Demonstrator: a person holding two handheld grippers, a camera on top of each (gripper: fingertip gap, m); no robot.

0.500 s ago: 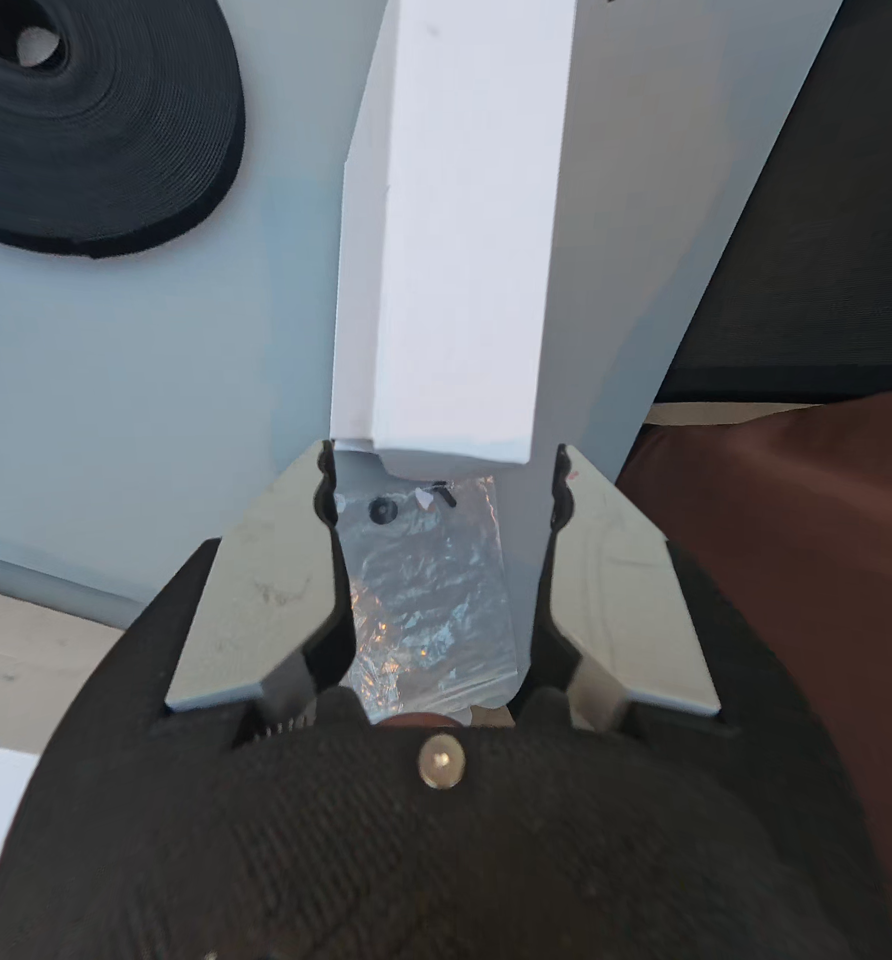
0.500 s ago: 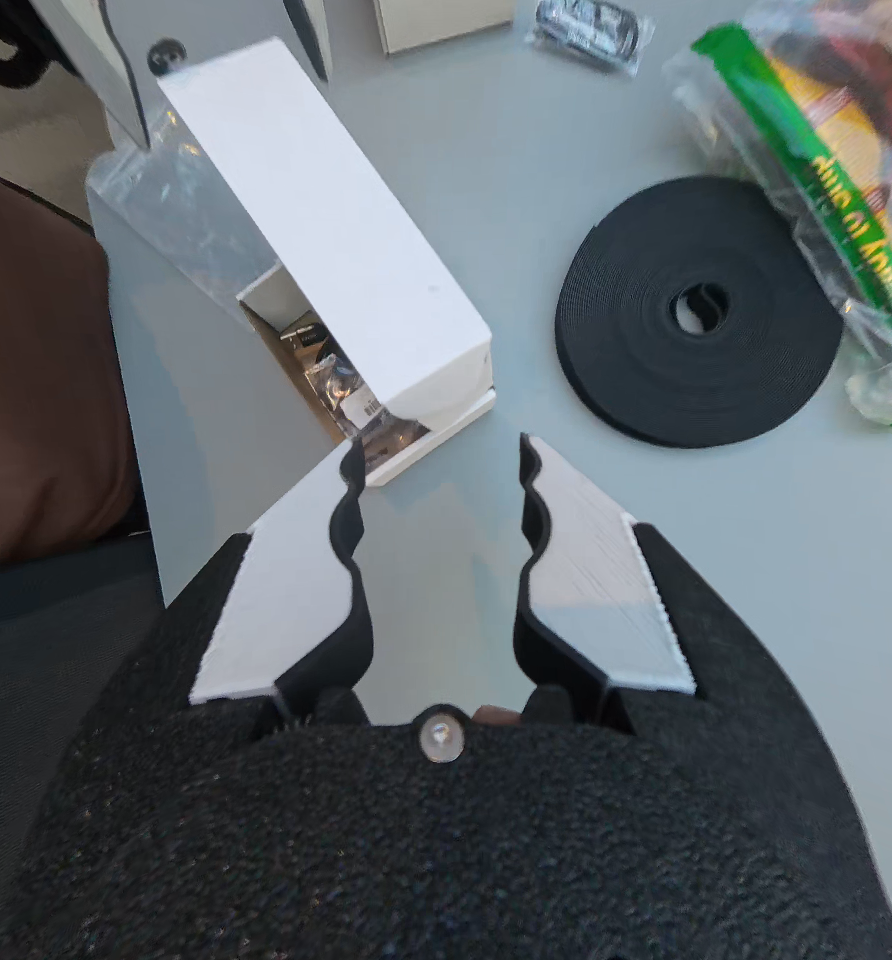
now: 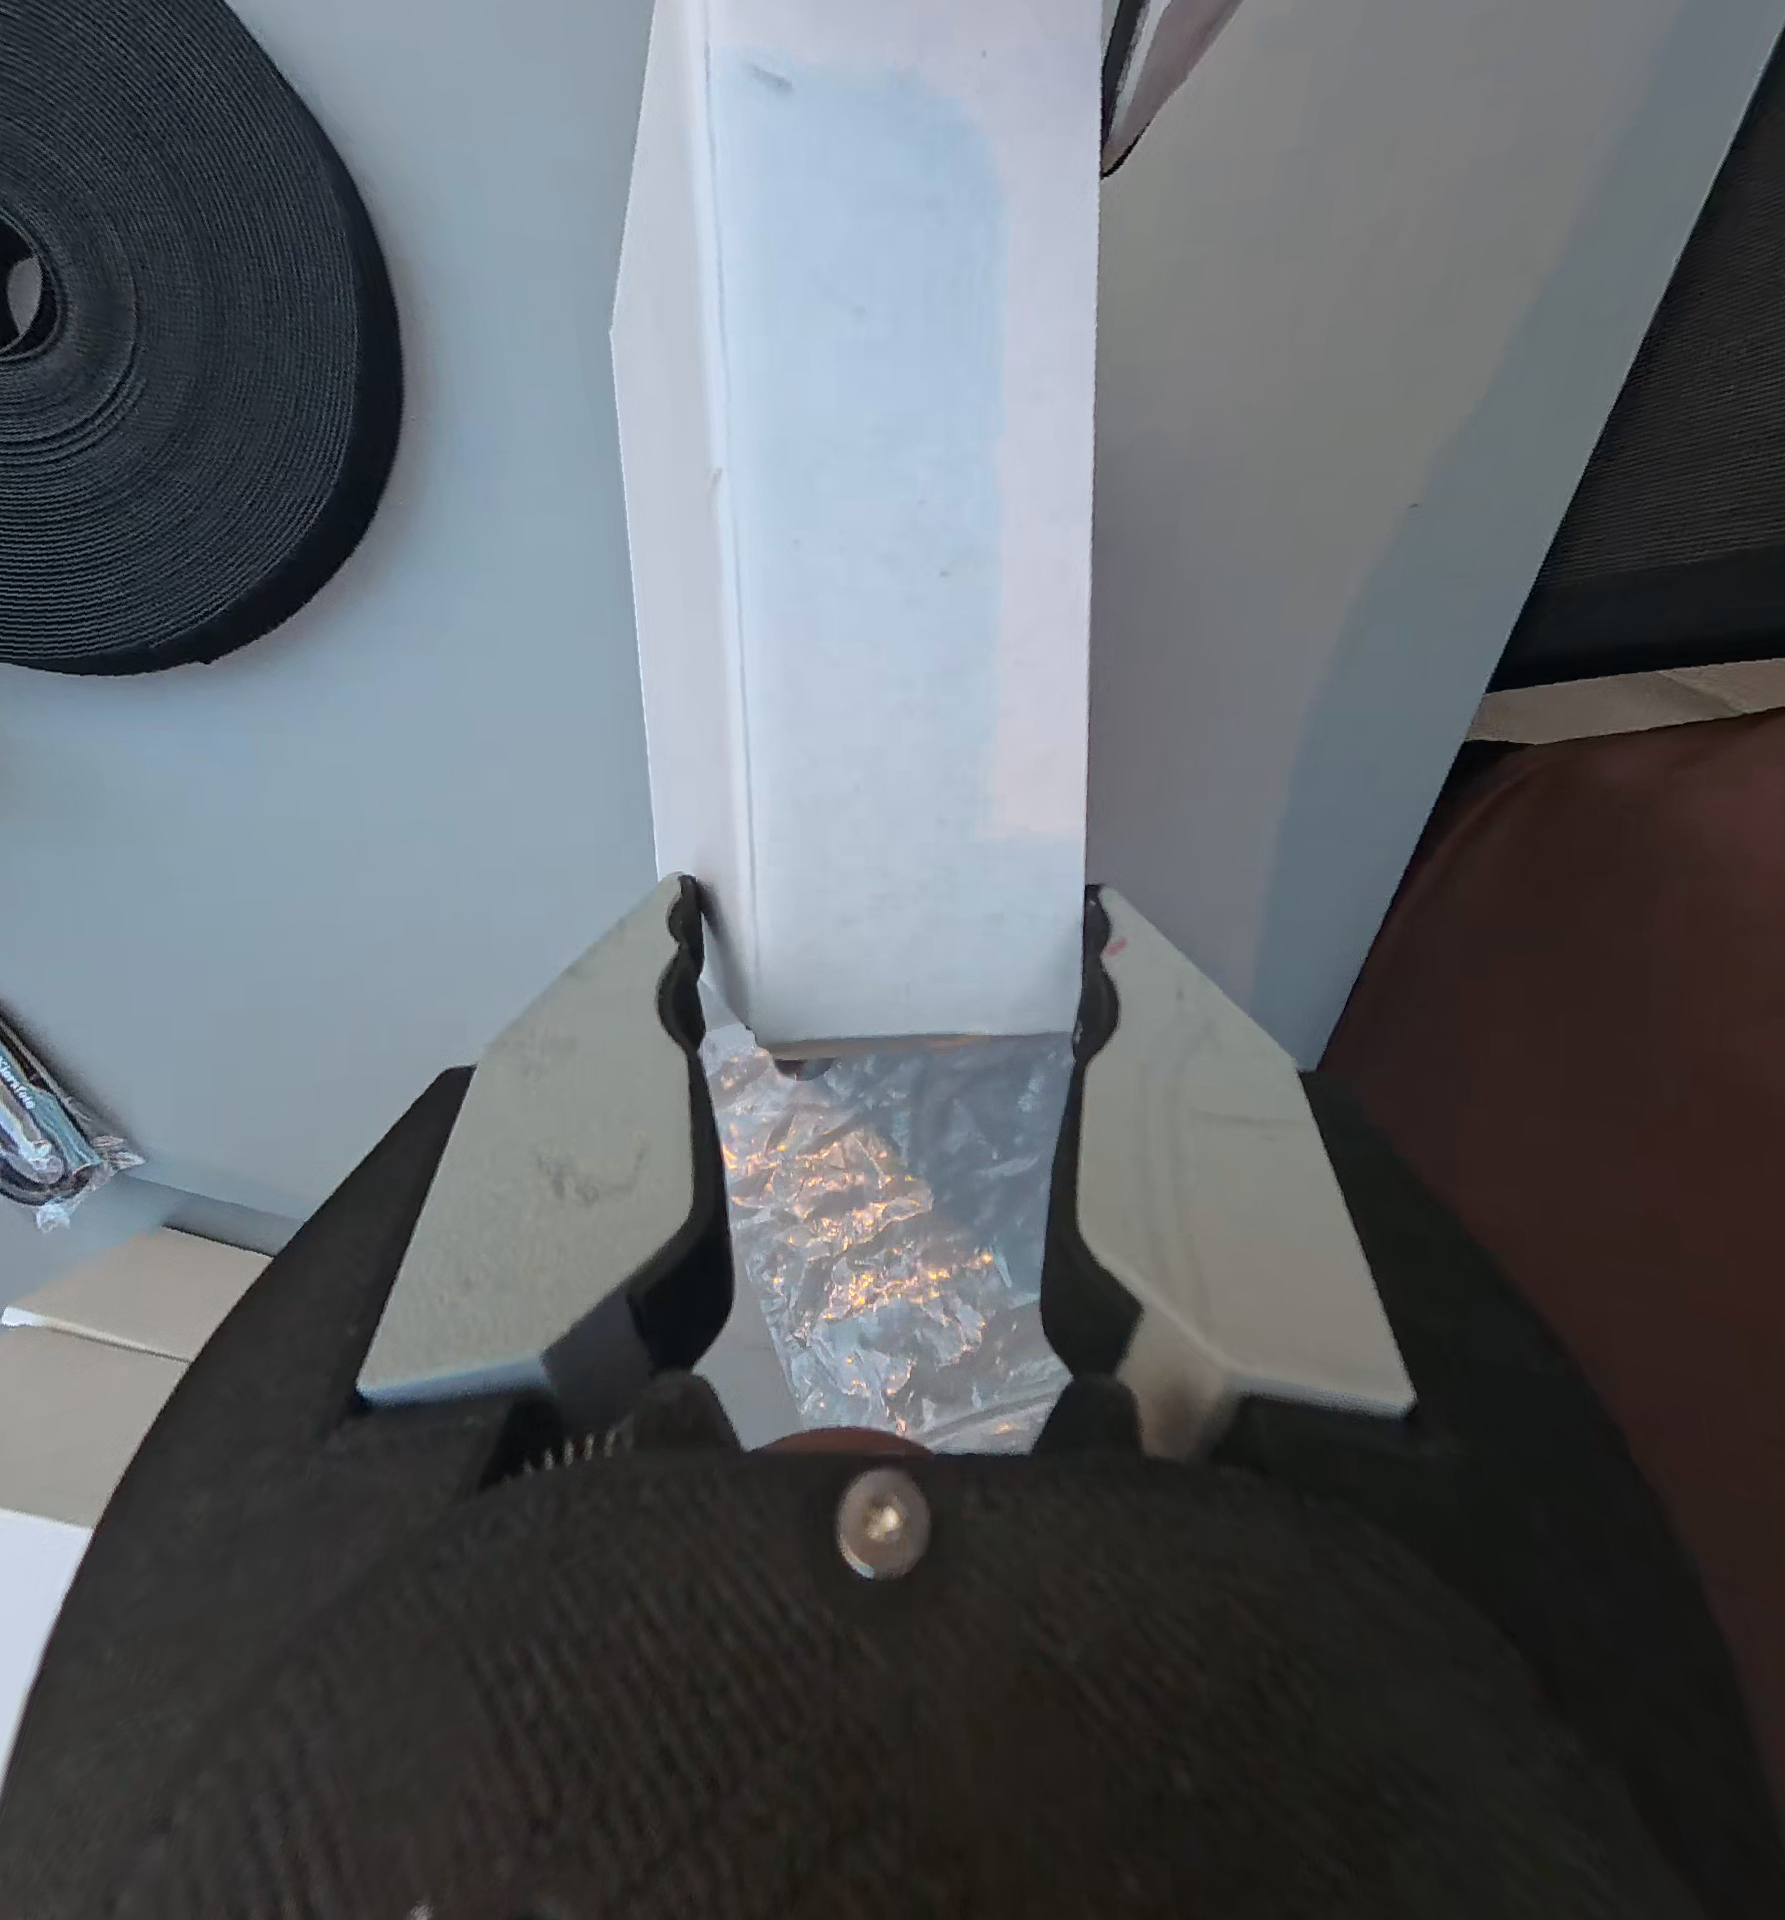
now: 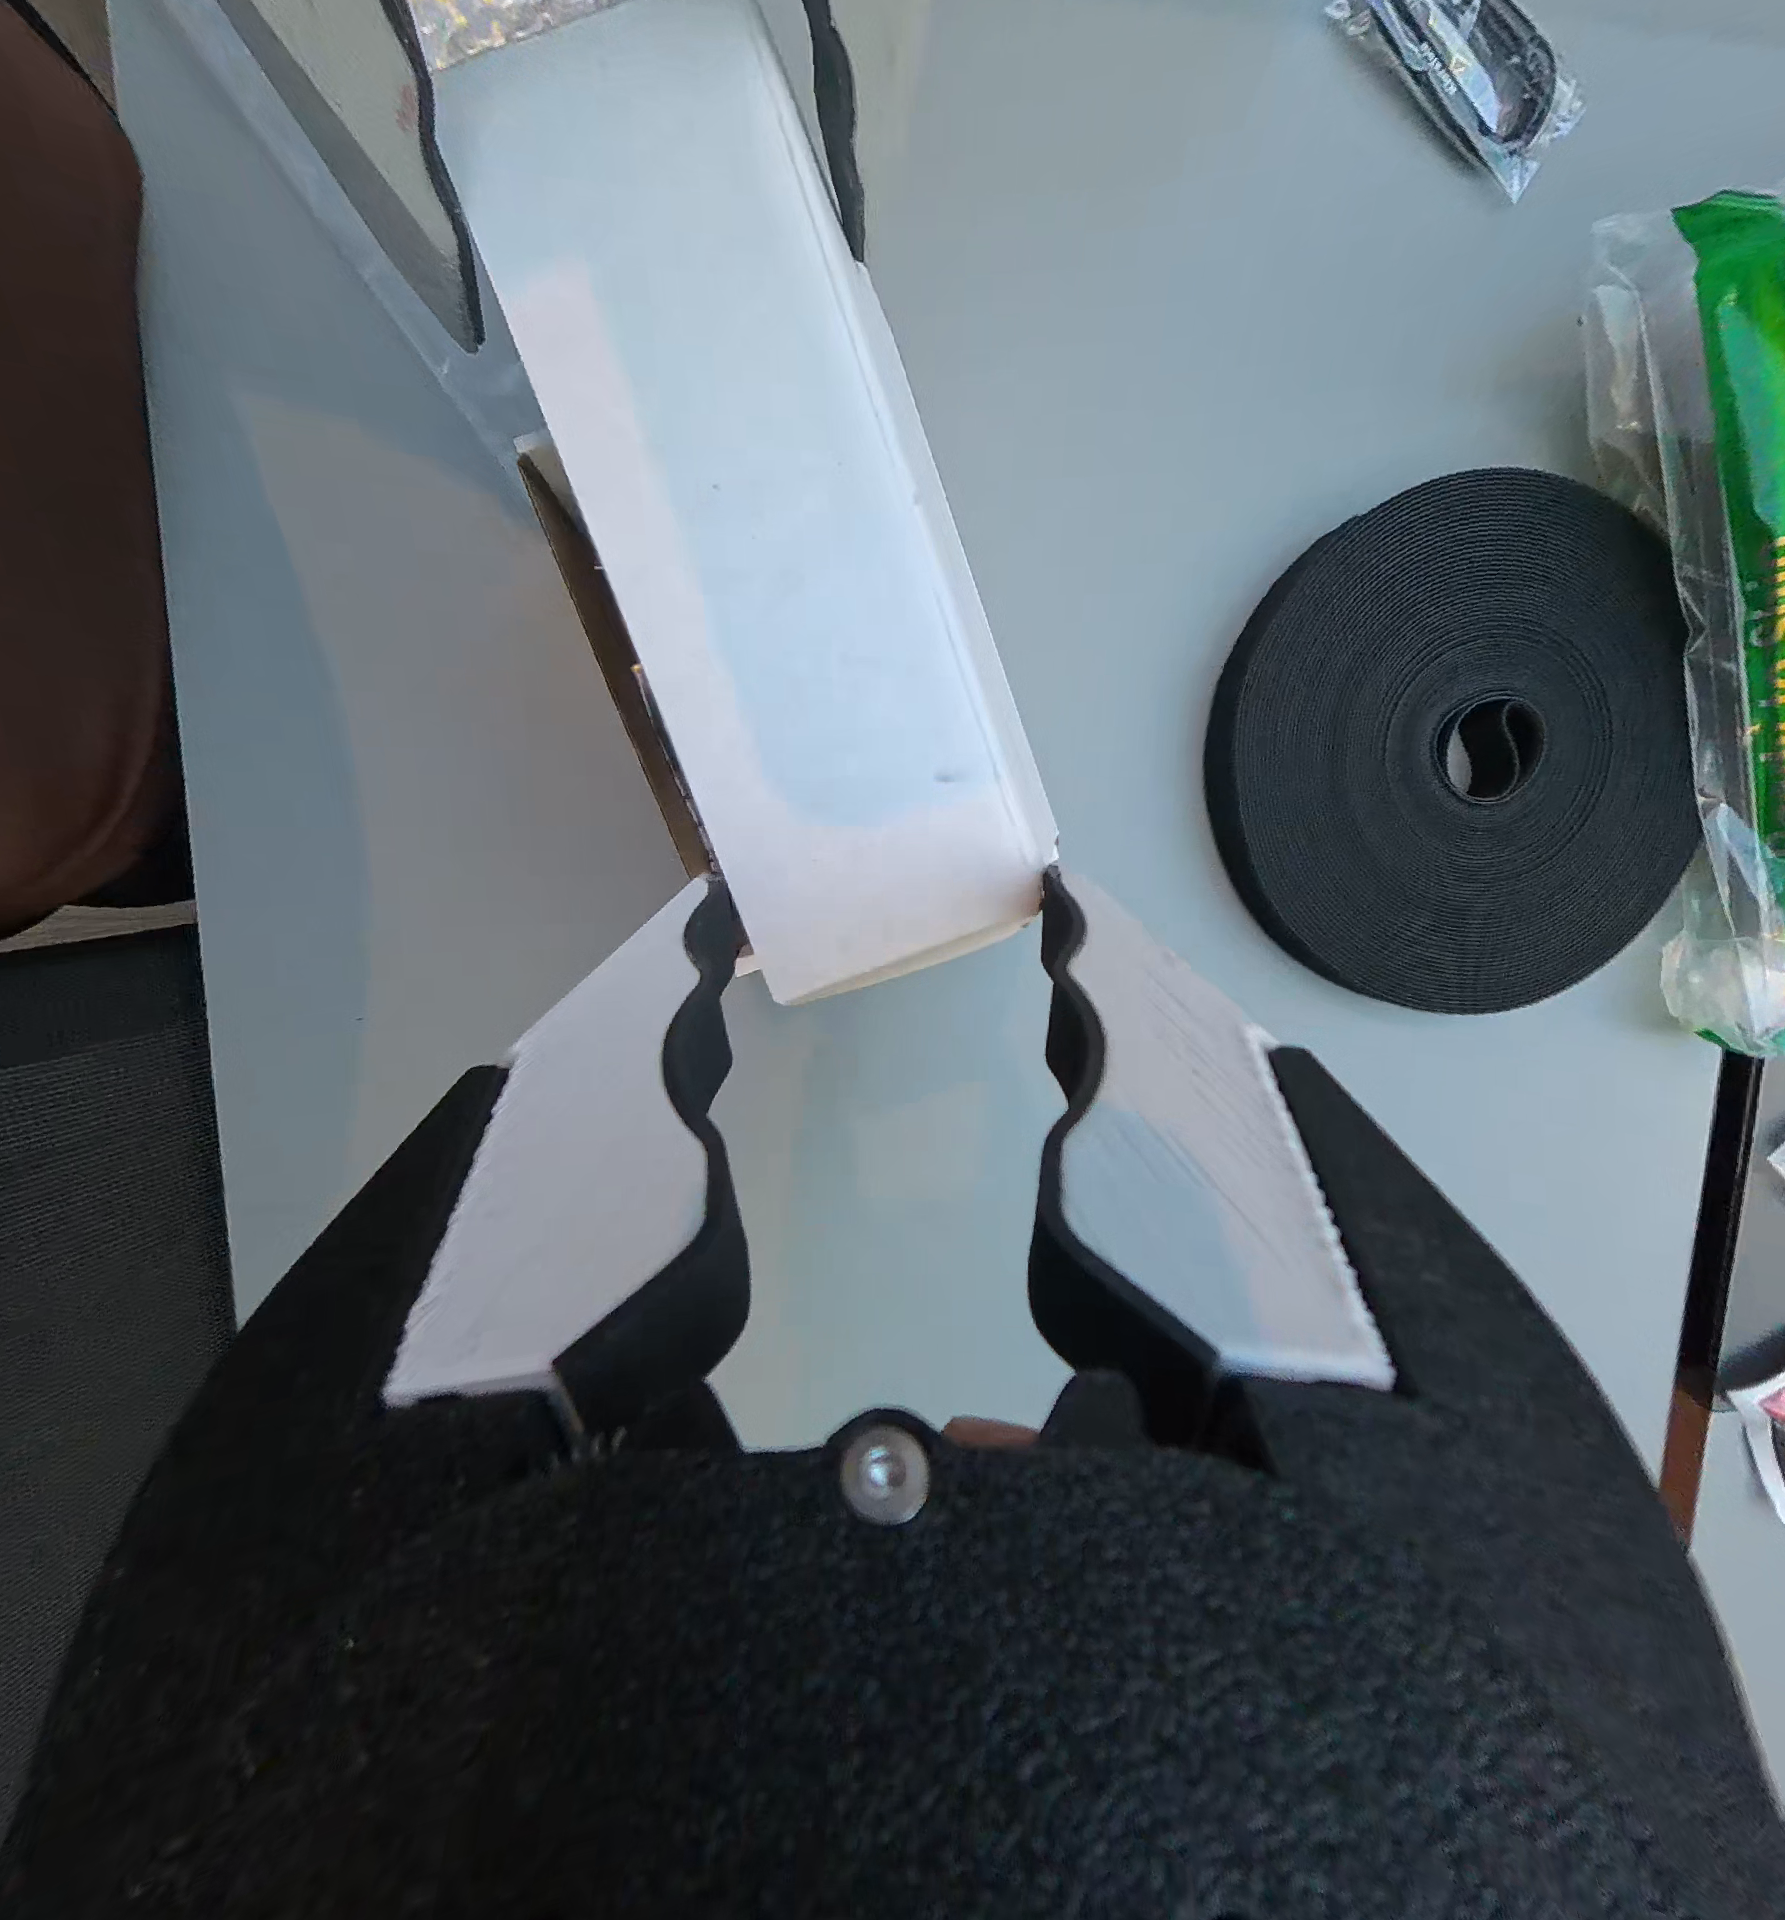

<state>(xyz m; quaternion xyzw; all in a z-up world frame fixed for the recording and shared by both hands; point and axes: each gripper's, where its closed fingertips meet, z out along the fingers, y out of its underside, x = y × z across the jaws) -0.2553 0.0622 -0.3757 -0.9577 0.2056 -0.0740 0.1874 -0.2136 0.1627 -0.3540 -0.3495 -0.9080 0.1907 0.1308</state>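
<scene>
Two tongs: both sit at opposite ends of one long white box (image 4: 763, 540), which lies on the bench.
Around: black strap roll (image 4: 1459, 738) lies flat at 3 o'clock from the box in the right wrist view, well apart from it; in the left wrist view it shows at 10 o'clock.
Further off: green-banded clear bag (image 4: 1761, 582) touches the roll's far side; small wrapped black item (image 4: 1470, 73) lies at 1 o'clock; cardboard flap (image 3: 119, 1309) shows at 8 o'clock in the left wrist view.
In the way: crinkled clear plastic (image 3: 888, 1236) fills the gap behind the box end between the left fingers.
Surface: pale grey bench (image 4: 1075, 312), smooth and matt; a dark mesh seat (image 3: 1719, 436) and a brown cushion-like surface (image 3: 1615, 1143) lie past its edge.
Box look: plain white card, narrow, one long side open with dark contents showing at 9 o'clock in the right wrist view.
Left tongs (image 3: 893, 914): pads pressed on both sides of the box end, clamped on it.
Right tongs (image 4: 883, 914): fingers spread, tips touching the two corners of the near box end; whether they squeeze it I cannot tell.
</scene>
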